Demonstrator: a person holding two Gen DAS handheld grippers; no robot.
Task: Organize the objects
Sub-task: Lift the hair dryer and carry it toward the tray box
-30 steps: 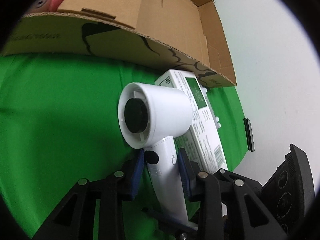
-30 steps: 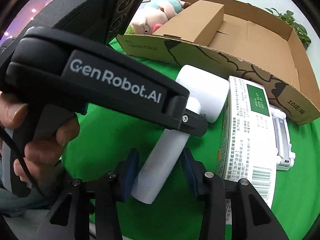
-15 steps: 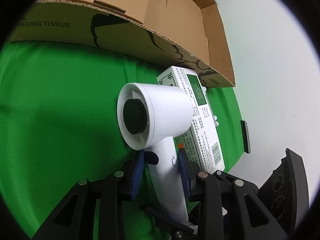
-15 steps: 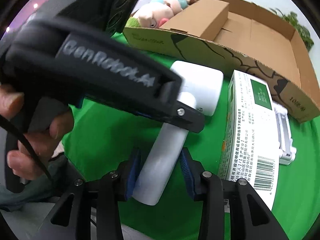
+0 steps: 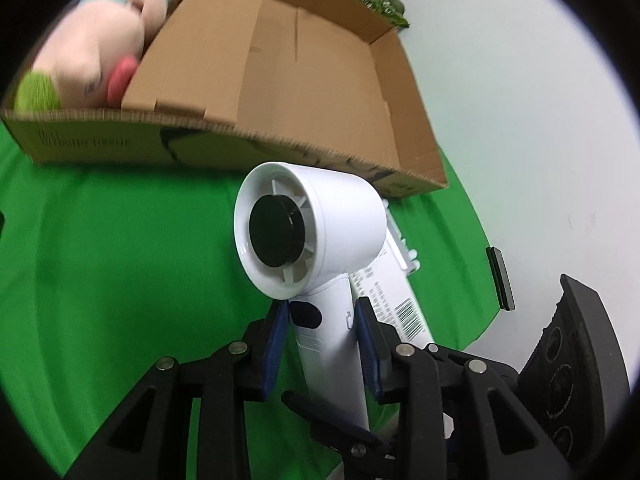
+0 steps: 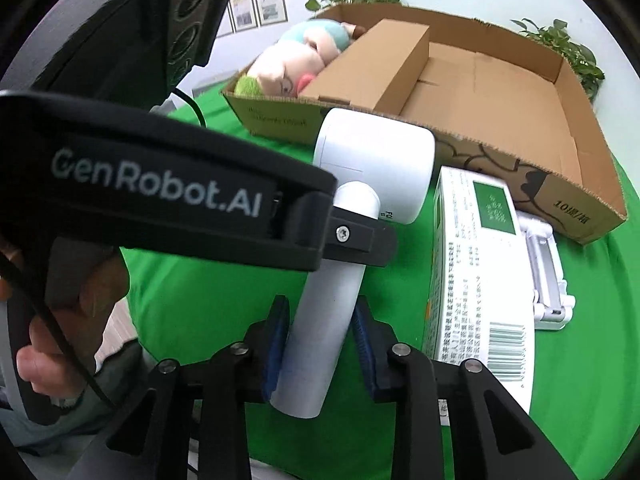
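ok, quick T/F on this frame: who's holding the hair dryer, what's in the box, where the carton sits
1. Both claws are closed on the hair dryer handle. True: the left claw and the right claw each pinch it, the left nearer the head.
2. The hair dryer already lies inside the cardboard box. False: it is held in front of the box, over the green cloth.
3. A plush toy sits in the box's left end. True.
4. The white and green carton stands upright in the box. False: it lies flat on the cloth, outside the box.
5. The dryer's barrel is black. False: it is white, with a dark centre at one end.
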